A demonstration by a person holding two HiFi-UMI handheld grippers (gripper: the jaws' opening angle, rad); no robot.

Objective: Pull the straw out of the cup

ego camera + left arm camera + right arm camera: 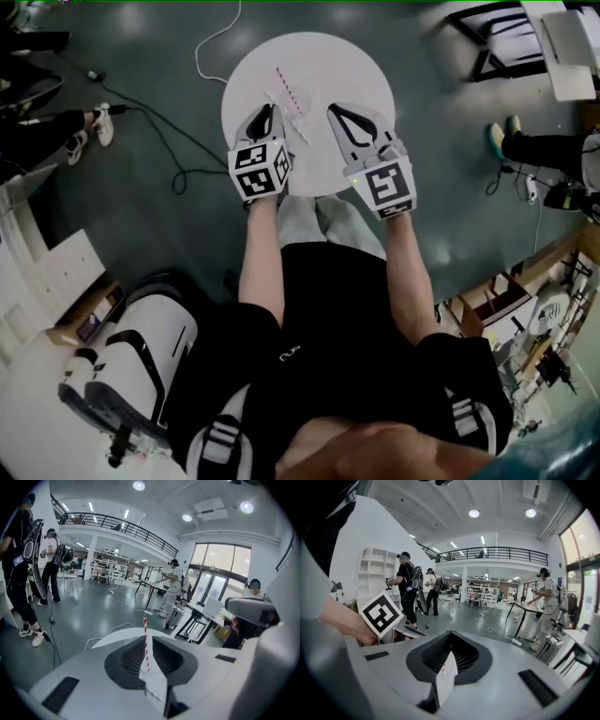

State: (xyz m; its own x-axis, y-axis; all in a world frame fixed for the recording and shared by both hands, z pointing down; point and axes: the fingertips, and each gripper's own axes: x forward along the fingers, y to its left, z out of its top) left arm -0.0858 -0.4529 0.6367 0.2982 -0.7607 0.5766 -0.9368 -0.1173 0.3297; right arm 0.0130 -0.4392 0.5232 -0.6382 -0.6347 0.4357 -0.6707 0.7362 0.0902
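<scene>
Left tongs (pixel 267 112) are clenched, the pads nearly together, on the red-and-white striped straw (pixel 145 637), which rises between them beside a strip of white paper wrapper (pixel 153 684). Right tongs (pixel 336 114) are clenched on a piece of white paper (pixel 445 677) that carries a trace of red. Both sets are held side by side, near each other, over the round white counter (pixel 361 66), with the straw's free end reaching out above the counter's middle.
</scene>
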